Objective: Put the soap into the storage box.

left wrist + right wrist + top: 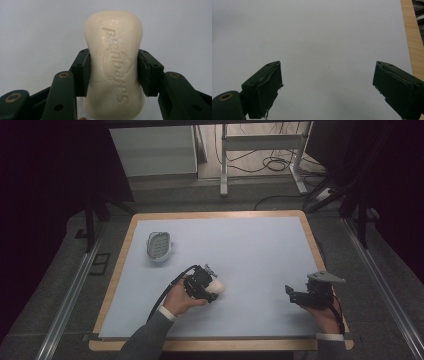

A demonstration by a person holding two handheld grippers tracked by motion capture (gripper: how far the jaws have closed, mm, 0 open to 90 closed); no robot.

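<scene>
Embossed lettering on the soap bar (115, 65) reads "Safeguard" — cream, waisted, lightly scuffed. My left gripper (113, 72) clamps its narrow middle, over the pale blue mat (260, 250). My right gripper (327, 85) — jaws wide apart, holding nothing.

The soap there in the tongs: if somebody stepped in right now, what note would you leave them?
Left tongs: shut on the bar of soap, pads pressing its narrow waist on both sides.
Right tongs: open, holding nothing, over the blue mat near its right edge.
Soap dish: on the blue mat, toward the far left, with nothing in it.
Done: soap is gripped.
Left, as far as I can judge: carry the soap to the dish, set it in, release.
</scene>
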